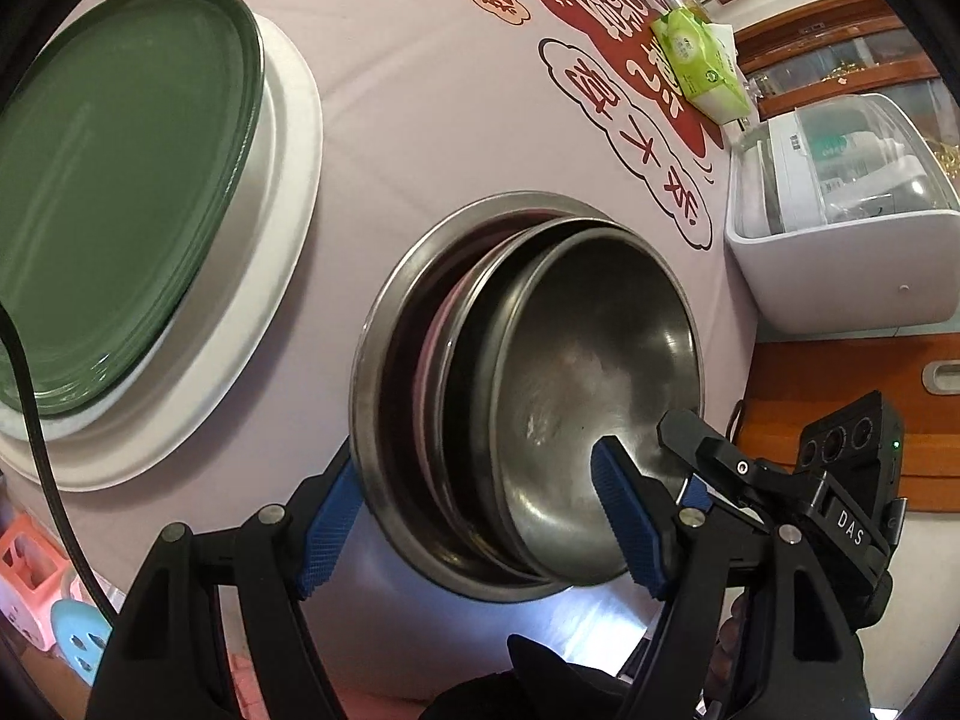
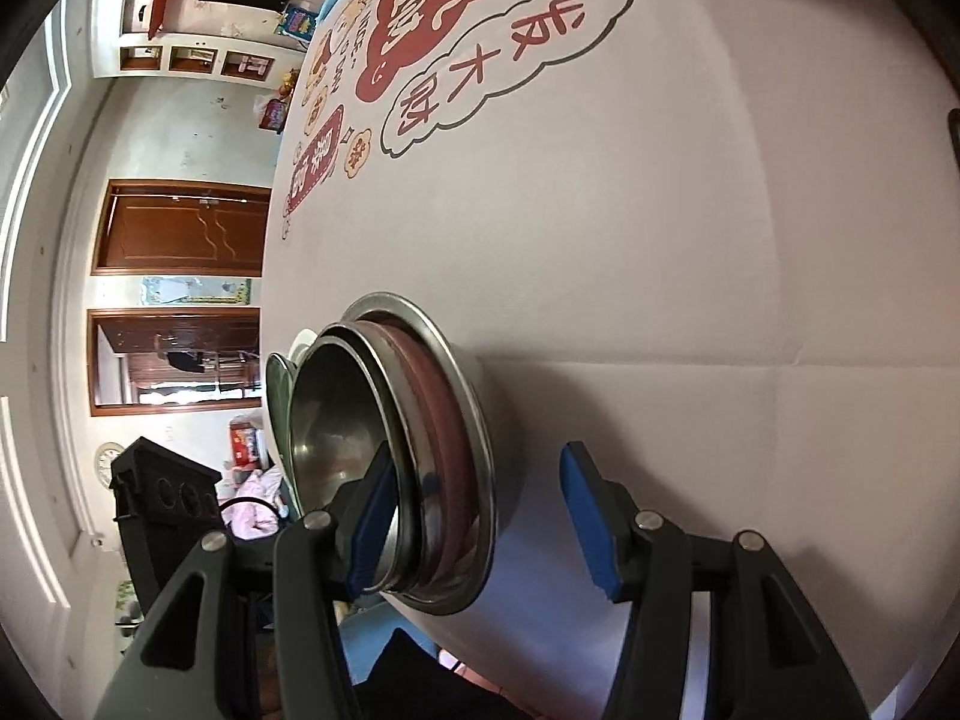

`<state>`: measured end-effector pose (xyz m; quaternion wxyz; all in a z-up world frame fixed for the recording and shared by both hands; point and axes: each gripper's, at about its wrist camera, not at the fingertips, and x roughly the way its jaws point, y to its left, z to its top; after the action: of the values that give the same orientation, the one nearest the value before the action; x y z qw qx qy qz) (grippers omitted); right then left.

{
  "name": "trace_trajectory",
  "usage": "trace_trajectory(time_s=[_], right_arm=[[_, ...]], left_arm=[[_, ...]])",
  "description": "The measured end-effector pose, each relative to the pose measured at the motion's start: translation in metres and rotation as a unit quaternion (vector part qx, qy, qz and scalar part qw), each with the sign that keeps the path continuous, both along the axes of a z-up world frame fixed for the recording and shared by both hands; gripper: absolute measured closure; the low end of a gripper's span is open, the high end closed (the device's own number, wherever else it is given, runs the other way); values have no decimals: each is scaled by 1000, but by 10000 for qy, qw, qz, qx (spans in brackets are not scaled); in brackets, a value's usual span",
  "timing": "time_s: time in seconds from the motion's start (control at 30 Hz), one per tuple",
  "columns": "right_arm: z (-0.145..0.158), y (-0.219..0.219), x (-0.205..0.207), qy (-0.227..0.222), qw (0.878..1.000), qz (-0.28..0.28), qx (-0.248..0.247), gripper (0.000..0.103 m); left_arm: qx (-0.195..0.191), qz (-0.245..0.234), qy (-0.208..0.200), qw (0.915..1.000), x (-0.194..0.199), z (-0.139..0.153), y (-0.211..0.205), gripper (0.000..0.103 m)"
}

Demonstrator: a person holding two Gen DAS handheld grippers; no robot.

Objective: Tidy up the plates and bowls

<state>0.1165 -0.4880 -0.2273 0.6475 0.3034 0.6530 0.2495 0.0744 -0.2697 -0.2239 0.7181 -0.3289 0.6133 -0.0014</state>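
Bowl stack point(image 1: 540, 408) near table edge, jaws spread.

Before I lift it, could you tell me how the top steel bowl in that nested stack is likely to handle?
The top steel bowl looks thin and polished, so probably light, stiff and slippery under the pads. It sits tilted, off-centre in the nested stack, so it may slide or rock when nudged. The left gripper stands open astride the stack's near rim; the lower bowls might shift.
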Motion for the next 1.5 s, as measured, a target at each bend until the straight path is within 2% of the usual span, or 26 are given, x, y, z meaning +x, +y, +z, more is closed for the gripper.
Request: trace_trajectory(time_s=[0.3,0.57,0.73,0.83,0.9,0.97,1.27,1.5], right_arm=[[-3,-3,3,60,9999,76,28,49],[-6,-1,4,95,9999,126,25,49],[-7,0,5,84,9998,154,35,52],[-5,4,5,49,9997,214,51,58],[-3,6,4,0,9996,285,82,68],[-1,8,4,-40,9994,353,58,71],[0,8,3,-70,9995,311,1,72],[8,11,1,-239,9991,356,53,72]], left_arm=[[10,13,150,9999,8,-9,-2,37],[53,106,280,9995,7,-15,2,50],[42,112,276,9995,6,-16,5,50],[79,91,247,9996,6,-17,5,52],[103,85,204,9997,7,-15,5,54],[151,67,175,9997,6,-13,5,56],[285,-45,106,9995,2,-9,-3,57],[442,-86,-103,9989,-5,2,-4,57]])
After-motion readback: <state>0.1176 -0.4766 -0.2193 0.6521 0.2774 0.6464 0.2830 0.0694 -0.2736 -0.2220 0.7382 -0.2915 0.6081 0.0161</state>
